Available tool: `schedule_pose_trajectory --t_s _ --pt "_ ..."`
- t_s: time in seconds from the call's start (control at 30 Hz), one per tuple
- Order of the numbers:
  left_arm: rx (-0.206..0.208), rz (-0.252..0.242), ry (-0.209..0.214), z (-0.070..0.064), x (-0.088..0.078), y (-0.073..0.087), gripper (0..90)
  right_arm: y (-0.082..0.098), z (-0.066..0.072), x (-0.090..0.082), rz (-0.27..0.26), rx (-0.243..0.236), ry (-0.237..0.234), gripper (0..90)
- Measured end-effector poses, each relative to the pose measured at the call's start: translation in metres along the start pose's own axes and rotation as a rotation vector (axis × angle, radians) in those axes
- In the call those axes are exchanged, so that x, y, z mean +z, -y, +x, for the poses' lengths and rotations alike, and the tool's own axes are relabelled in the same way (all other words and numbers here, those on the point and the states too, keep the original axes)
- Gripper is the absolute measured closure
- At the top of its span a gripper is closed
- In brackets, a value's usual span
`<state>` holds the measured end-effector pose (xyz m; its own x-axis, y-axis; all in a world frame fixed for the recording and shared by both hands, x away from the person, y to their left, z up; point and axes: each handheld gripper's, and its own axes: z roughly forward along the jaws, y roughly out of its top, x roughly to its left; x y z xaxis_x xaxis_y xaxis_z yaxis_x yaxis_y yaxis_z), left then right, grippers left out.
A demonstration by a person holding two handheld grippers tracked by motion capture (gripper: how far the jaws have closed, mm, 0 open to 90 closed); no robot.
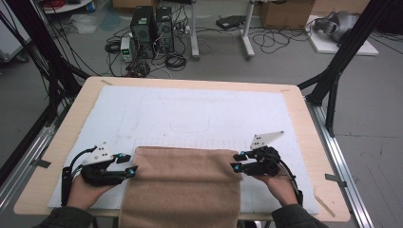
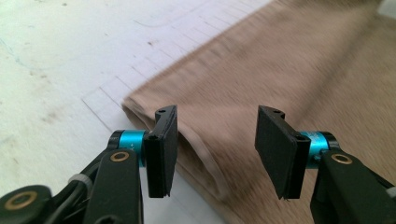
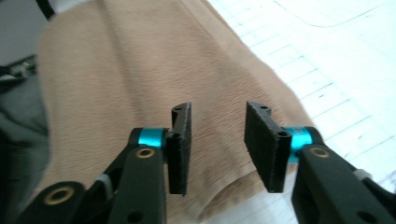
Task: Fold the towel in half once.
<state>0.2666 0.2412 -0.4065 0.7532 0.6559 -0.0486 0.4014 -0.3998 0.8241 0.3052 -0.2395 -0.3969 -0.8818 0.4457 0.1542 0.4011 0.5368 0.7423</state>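
I hold each hand-held gripper part-open, gripping nothing: left (image 1: 131,170) at the tan towel's (image 1: 183,185) nine o'clock edge, right (image 1: 236,161) at three o'clock.

The folded towel (image 1: 183,183) is plain tan-brown. Under it lies a white mat (image 1: 199,114) marked with faint grey ruled lines, on a pale wood counter (image 1: 304,118). The left claw (image 1: 129,164) and right claw (image 1: 236,160) are black with turquoise collars and brass-coloured rivets.

Each gripper, left (image 1: 131,170) and right (image 1: 236,161), is built of black links with brass-coloured screws and cyan collars behind flat black pads (image 2: 161,151). A grey three-cornered plate (image 1: 265,139) is mounted on top, and a black cable (image 1: 67,176) is trailed. Dark olive sleeves (image 1: 64,217) are worn.
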Motion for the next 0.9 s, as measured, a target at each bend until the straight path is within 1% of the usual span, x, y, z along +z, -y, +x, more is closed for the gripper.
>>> schedule_pose_trajectory --t_s 0.03,0.07,0.1,0.13,0.17,0.2,0.23,0.27,0.3,0.33,0.37,0.43,0.47,0.5,0.57,0.63,0.67,0.7,0.73,0.77,0.8,0.83,0.87,0.9 --pt "-0.005 0.003 -0.002 0.003 0.006 -0.002 49.6 -0.001 -0.002 0.003 0.009 -0.002 0.007 57.9" --pt "-0.022 0.009 0.006 0.005 0.012 -0.004 50.4 -0.001 -0.004 0.008 0.021 0.005 0.01 56.6" --pt "-0.026 0.033 0.016 0.007 0.02 -0.005 51.5 -0.001 -0.007 0.014 0.027 0.009 0.002 56.5" --pt "-0.024 0.063 0.021 0.008 0.026 -0.004 54.0 -0.001 -0.007 0.021 0.038 0.008 -0.004 56.5" --pt "-0.021 0.088 0.035 0.008 0.032 -0.002 57.8 0.0 -0.007 0.026 0.052 0.005 -0.001 56.7" --pt "-0.012 0.12 0.051 0.007 0.037 0.0 62.9 0.0 -0.007 0.032 0.063 0.004 -0.01 59.8" --pt "-0.004 0.143 0.052 0.005 0.04 0.001 69.8 0.001 -0.007 0.037 0.081 -0.007 -0.017 65.2" --pt "0.012 0.16 0.045 0.002 0.044 0.004 73.8 0.002 -0.006 0.041 0.099 -0.021 -0.016 71.1" --pt "0.017 0.143 0.04 0.0 0.044 0.005 78.2 0.004 -0.003 0.046 0.117 -0.036 -0.01 77.0" --pt "0.017 0.132 0.043 -0.001 0.043 0.006 83.7 0.005 -0.002 0.048 0.114 -0.044 -0.008 83.4" --pt "0.01 0.128 0.042 0.0 0.042 0.007 86.0 0.005 -0.002 0.048 0.108 -0.045 -0.024 87.3" --pt "0.014 0.109 0.037 -0.001 0.037 0.006 88.1 0.003 0.0 0.043 0.105 -0.062 -0.011 88.5" --pt "0.02 0.093 0.03 -0.003 0.033 0.006 89.1 0.001 0.001 0.041 0.098 -0.068 -0.014 88.6" --pt "0.021 0.076 0.028 -0.005 0.028 0.005 89.2 0.0 0.003 0.036 0.088 -0.071 -0.019 88.8" --pt "0.036 0.062 0.026 -0.01 0.02 0.005 89.3 -0.003 0.008 0.026 0.066 -0.084 -0.02 88.9" --pt "0.046 0.044 0.031 -0.016 0.011 0.006 89.3 -0.005 0.015 0.017 0.044 -0.087 -0.038 88.9" --pt "0.051 0.026 0.039 -0.021 0.003 0.006 89.3 -0.005 0.017 0.013 0.034 -0.095 -0.049 89.0" --pt "0.055 0.015 0.046 -0.025 -0.001 0.006 89.3 -0.005 0.024 0.006 0.023 -0.102 -0.07 89.0" --pt "0.068 0.002 0.06 -0.032 -0.009 0.007 89.2 -0.004 0.028 0.002 0.02 -0.108 -0.086 89.0" --pt "0.082 -0.003 0.075 -0.035 -0.013 0.007 89.0 -0.003 0.035 -0.004 0.013 -0.128 -0.102 89.0" --pt "0.091 -0.009 0.082 -0.039 -0.016 0.007 86.0 -0.002 0.038 -0.007 0.013 -0.141 -0.092 88.8" --pt "0.089 -0.005 0.08 -0.041 -0.018 0.007 76.4 -0.002 0.041 -0.01 0.01 -0.154 -0.081 83.1" --pt "0.092 0.004 0.071 -0.04 -0.017 0.006 69.8 -0.002 0.041 -0.01 0.012 -0.151 -0.074 77.1" --pt "0.086 0.013 0.061 -0.038 -0.015 0.005 67.5 -0.002 0.039 -0.007 0.016 -0.14 -0.072 72.6"
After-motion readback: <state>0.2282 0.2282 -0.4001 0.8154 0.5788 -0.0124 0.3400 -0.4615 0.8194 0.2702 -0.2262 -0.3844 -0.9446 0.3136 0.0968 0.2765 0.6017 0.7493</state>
